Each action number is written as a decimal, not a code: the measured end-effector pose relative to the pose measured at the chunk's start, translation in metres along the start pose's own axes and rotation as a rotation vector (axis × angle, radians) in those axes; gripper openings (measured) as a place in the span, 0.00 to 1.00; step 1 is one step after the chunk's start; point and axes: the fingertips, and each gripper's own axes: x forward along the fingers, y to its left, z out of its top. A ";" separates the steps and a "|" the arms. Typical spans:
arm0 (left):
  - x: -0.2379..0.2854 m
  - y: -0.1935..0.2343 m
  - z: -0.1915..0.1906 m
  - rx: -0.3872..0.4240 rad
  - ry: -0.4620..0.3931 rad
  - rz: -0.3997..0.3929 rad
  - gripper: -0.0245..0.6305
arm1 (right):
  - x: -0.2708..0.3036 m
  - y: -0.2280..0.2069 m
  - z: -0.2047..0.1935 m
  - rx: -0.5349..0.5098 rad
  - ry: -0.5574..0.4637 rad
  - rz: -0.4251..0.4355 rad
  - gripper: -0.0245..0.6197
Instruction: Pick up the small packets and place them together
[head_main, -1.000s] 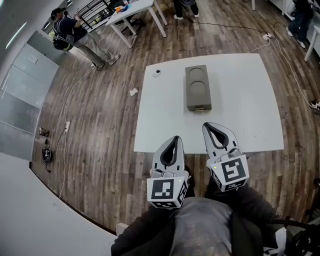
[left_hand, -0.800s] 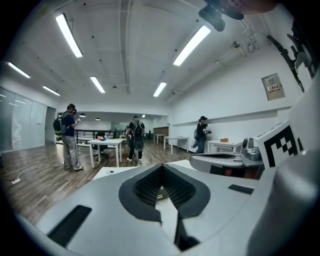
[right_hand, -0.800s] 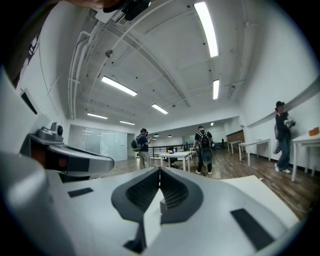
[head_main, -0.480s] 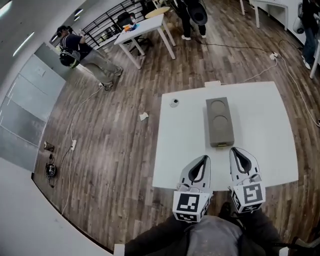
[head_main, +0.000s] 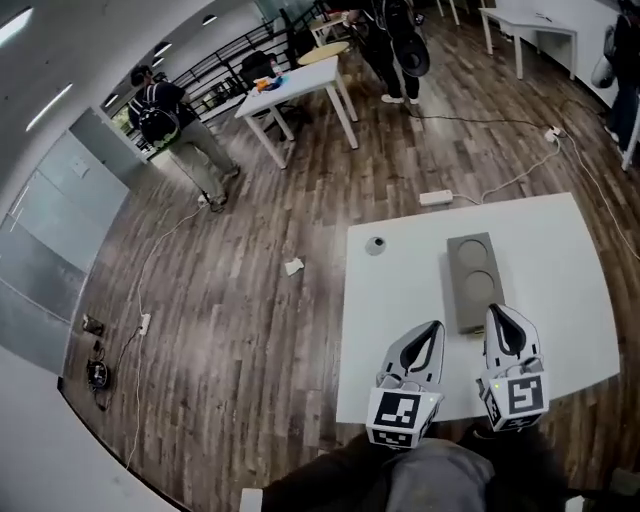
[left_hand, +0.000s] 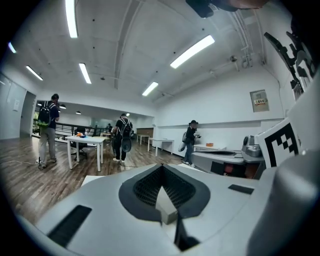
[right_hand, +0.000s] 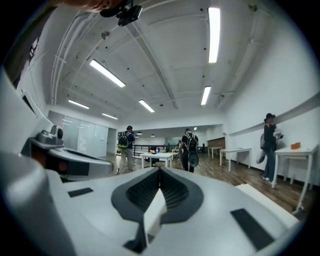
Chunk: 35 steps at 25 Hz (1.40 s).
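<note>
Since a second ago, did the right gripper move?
Yes. The right gripper has come forward over the white table: earlier its tip stopped short of the grey box, now it sits beside the box's near end.

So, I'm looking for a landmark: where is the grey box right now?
In the head view, the grey box lies on the white table, right of the small round object, its near end just ahead of the right gripper.
</note>
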 end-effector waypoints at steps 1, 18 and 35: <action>0.003 0.003 0.001 0.000 0.002 -0.013 0.04 | 0.002 0.001 0.005 -0.004 -0.009 -0.011 0.05; 0.033 -0.034 -0.003 0.014 0.080 -0.159 0.04 | -0.030 -0.042 -0.011 0.048 0.036 -0.189 0.05; 0.031 -0.030 -0.046 0.019 0.187 -0.176 0.04 | -0.037 -0.013 -0.126 0.115 0.233 -0.199 0.05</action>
